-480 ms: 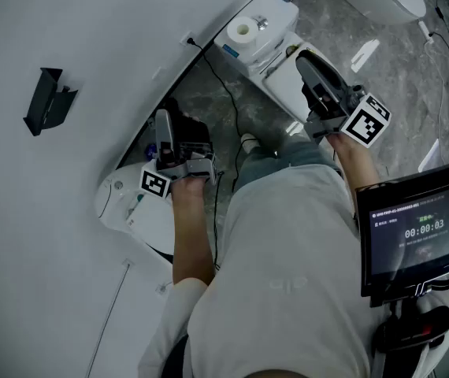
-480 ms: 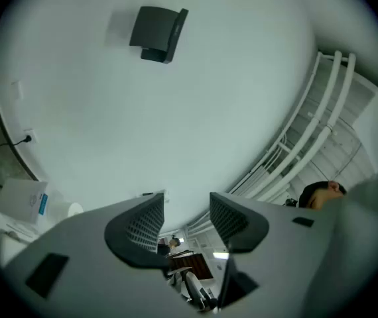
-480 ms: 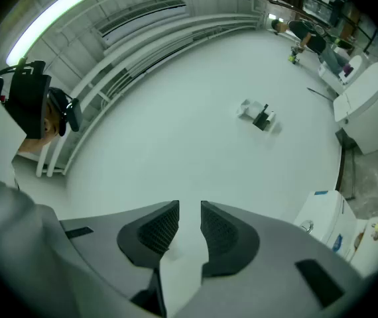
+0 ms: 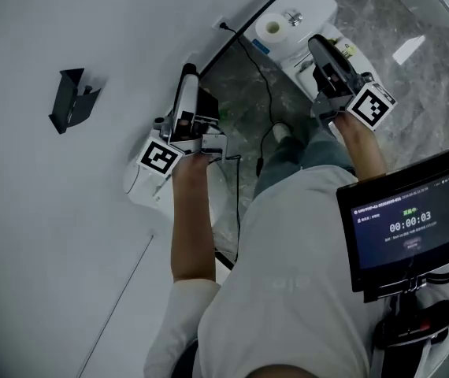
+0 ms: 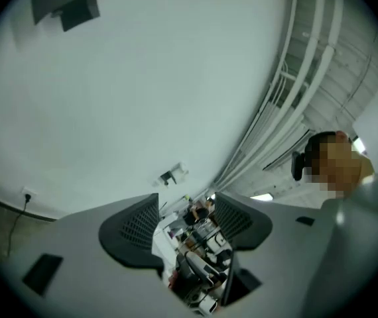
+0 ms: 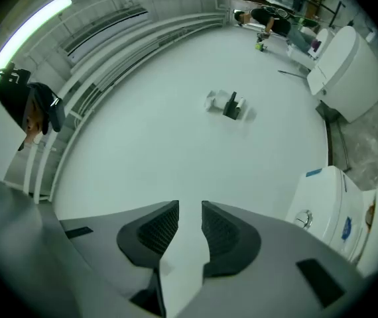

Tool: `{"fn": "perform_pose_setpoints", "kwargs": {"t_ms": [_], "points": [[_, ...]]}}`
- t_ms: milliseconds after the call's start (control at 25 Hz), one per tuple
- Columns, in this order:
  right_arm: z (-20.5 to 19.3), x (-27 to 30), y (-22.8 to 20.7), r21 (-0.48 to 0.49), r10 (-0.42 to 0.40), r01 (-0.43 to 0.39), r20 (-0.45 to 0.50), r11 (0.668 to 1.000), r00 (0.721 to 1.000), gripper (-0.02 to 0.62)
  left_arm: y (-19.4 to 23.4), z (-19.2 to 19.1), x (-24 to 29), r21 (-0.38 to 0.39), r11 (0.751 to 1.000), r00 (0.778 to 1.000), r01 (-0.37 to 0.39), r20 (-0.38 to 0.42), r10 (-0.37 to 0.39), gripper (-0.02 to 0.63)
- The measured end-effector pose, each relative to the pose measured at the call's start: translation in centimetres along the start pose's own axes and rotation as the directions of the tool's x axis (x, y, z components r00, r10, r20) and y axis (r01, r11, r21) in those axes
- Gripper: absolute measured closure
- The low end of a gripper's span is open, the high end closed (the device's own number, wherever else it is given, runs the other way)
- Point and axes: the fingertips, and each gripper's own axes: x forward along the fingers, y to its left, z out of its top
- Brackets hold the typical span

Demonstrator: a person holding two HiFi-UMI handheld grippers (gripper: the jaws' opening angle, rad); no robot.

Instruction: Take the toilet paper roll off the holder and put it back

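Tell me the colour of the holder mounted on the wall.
The holder is black; the head view shows it best.

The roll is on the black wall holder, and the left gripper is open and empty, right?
Not quite. The roll stands on the toilet tank, not on the holder, which is bare; the head view shows it. The left gripper is open and empty.

A timer reading 00:00:03 glows in pale digits on the dark screen [image 4: 407,228] at the person's right side, seen from the head view. The smaller lines of print above and below it on that screen are too small to read. So is the blue label [image 4: 260,47] on the toilet tank [image 4: 319,10].
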Motion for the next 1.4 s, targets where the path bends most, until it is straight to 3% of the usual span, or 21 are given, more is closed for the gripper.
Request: {"fn": "perform_pose_setpoints", "kwargs": {"t_ms": [80, 200, 280, 400, 480, 600, 720, 840, 920, 1080, 1240, 1400], "points": [[5.2, 0.0, 2.0, -0.139, 0.013, -0.004, 0.059, 0.990, 0.998, 0.500, -2.1, -1.0, 4.0, 0.044, 0.992, 0.991, 0.116, -0.070, -0.113, 0.348], [7.3, -1.1, 3.9, -0.171, -0.005, 0.023, 0.110, 0.985, 0.994, 0.500, -4.5, -2.8, 6.9, 0.203, 0.968, 0.960, 0.145, -0.264, -0.089, 0.327], [7.3, -1.3, 3.8, -0.161, -0.017, 0.036, 0.121, 0.986, 0.993, 0.500, -4.9, -4.0, 8.8, 0.348, 0.921, 0.924, 0.172, -0.381, -0.028, 0.311], [6.8, -1.7, 3.3, -0.144, -0.043, 0.062, 0.129, 0.988, 0.991, 0.500, -4.6, -6.2, 11.0, 0.517, 0.823, 0.855, 0.236, -0.512, 0.077, 0.305], [6.5, -2.2, 3.1, -0.133, -0.059, 0.078, 0.135, 0.988, 0.989, 0.500, -4.0, -7.7, 12.1, 0.576, 0.768, 0.807, 0.282, -0.575, 0.135, 0.305], [6.0, -2.7, 2.9, -0.126, -0.086, 0.103, 0.134, 0.987, 0.987, 0.500, -2.7, -9.7, 13.2, 0.622, 0.705, 0.735, 0.341, -0.644, 0.212, 0.305], [5.7, -3.6, 2.3, -0.110, -0.142, 0.157, 0.131, 0.981, 0.981, 0.500, -1.4, -11.5, 13.6, 0.642, 0.658, 0.665, 0.393, -0.693, 0.278, 0.305], [5.5, -4.1, 2.1, -0.113, -0.161, 0.175, 0.124, 0.978, 0.979, 0.500, 0.0, -13.2, 13.2, 0.639, 0.658, 0.616, 0.398, -0.718, 0.325, 0.305], [5.3, -3.7, 2.4, -0.113, -0.149, 0.162, 0.117, 0.980, 0.982, 0.500, 0.9, -13.3, 12.6, 0.659, 0.650, 0.602, 0.379, -0.709, 0.368, 0.305], [5.1, -1.6, 4.0, -0.100, -0.091, 0.104, 0.131, 0.989, 0.987, 0.500, 1.7, -10.7, 12.5, 0.731, 0.575, 0.566, 0.368, -0.667, 0.485, 0.305], [4.8, -1.4, 4.1, -0.087, -0.089, 0.100, 0.129, 0.991, 0.988, 0.500, 2.8, -10.5, 12.0, 0.751, 0.554, 0.513, 0.359, -0.655, 0.555, 0.305], [4.1, -1.6, 4.1, -0.083, -0.093, 0.102, 0.112, 0.991, 0.989, 0.500, 4.0, -10.7, 11.8, 0.766, 0.537, 0.502, 0.352, -0.639, 0.583, 0.305]]}}
